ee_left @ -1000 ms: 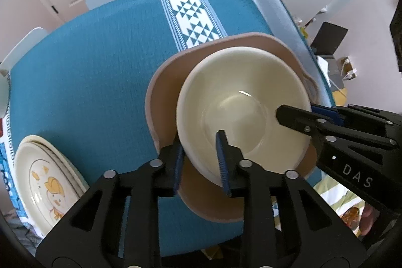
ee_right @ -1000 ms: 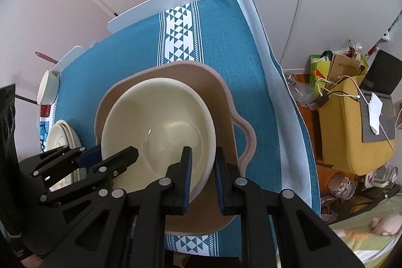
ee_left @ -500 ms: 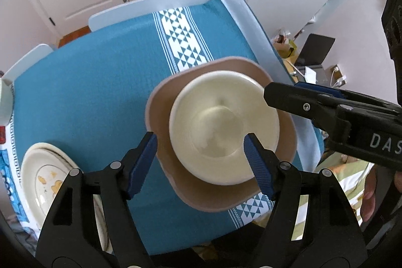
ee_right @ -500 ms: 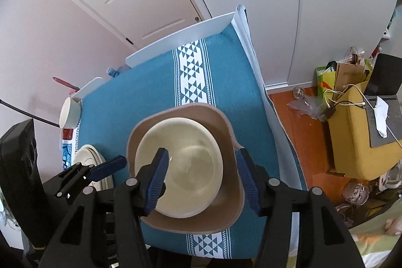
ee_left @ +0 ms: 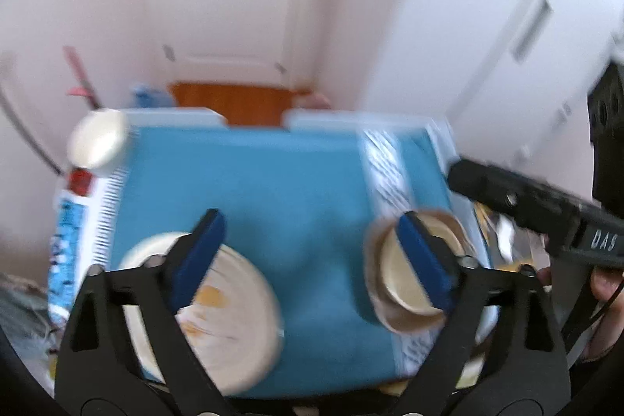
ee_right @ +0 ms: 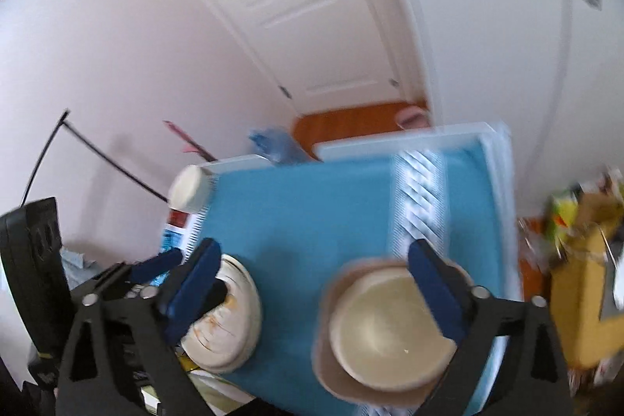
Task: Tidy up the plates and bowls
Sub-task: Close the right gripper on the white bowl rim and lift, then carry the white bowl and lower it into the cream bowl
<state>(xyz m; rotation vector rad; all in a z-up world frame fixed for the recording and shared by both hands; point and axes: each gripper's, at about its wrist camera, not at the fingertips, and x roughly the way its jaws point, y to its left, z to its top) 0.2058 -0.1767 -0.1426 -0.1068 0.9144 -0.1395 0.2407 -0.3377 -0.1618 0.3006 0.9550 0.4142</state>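
My left gripper and right gripper: jaws opening wide, nothing between them. Below, cream bowl nested in tan dish on the blue-clothed surface; plate stack well left. Small bowl at far corner.

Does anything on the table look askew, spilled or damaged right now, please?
Nothing looks spilled or broken, though both views are blurred. The cream bowl sits nested in the tan dish near the blue tablecloth's front edge. The plate stack bears orange marks, possibly a print; I cannot tell.
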